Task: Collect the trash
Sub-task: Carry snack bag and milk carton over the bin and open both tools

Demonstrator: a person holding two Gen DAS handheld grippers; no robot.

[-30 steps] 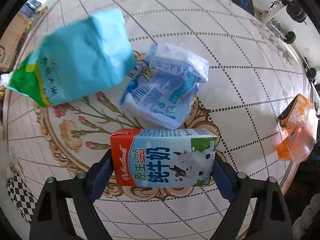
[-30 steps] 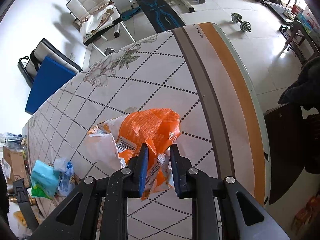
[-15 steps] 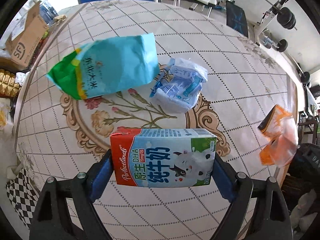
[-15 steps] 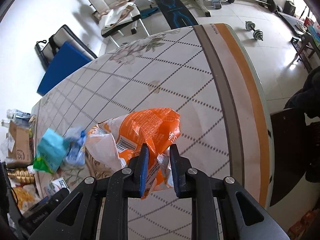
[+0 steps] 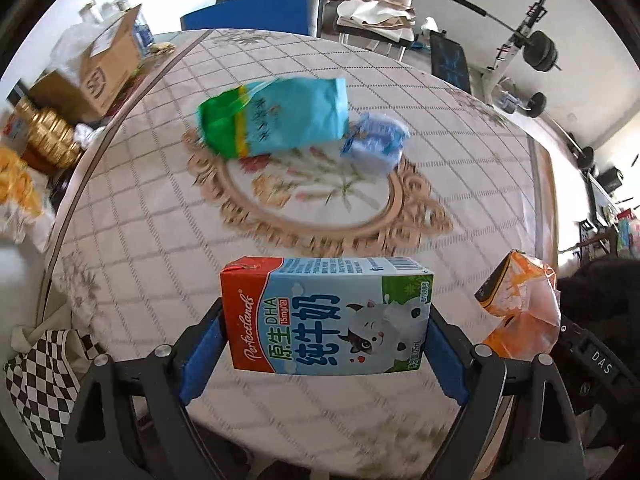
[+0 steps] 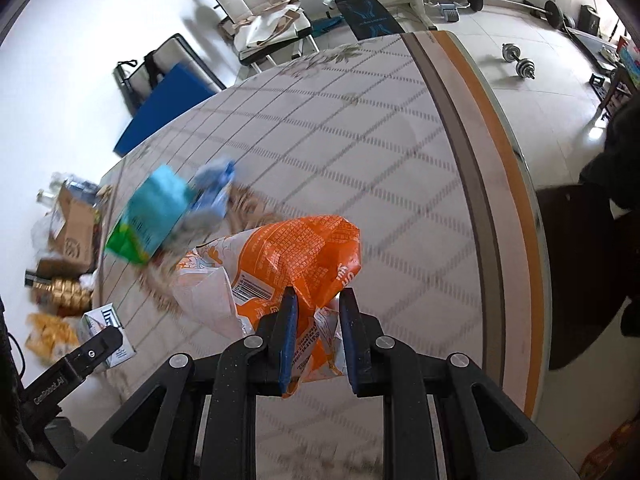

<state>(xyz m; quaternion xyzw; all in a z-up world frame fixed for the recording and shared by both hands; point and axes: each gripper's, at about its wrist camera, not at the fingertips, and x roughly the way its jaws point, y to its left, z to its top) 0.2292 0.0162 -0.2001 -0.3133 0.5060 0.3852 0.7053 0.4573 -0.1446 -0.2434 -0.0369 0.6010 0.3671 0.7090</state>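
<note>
My left gripper (image 5: 326, 336) is shut on a red, blue and white milk carton (image 5: 326, 316) and holds it sideways above the near part of the table. My right gripper (image 6: 318, 320) is shut on a crumpled orange and white snack bag (image 6: 296, 260), lifted off the table; the bag also shows in the left wrist view (image 5: 520, 308). A blue and green packet (image 5: 276, 120) and a small blue and white wrapper (image 5: 376, 142) lie on the table's floral medallion. Both show blurred in the right wrist view: the packet (image 6: 152, 216) and the wrapper (image 6: 212, 196).
The table (image 5: 140, 220) has a patterned cloth with an orange and grey border (image 6: 492, 184). A cardboard box (image 5: 100, 72), a gold bottle (image 5: 48, 136) and a checkered bag (image 5: 40, 376) stand to the left. Chairs, a blue mat (image 6: 160, 108) and gym weights stand beyond.
Both grippers have pulled back and up from the table with their loads. The packet and wrapper now look smaller and farther away.
</note>
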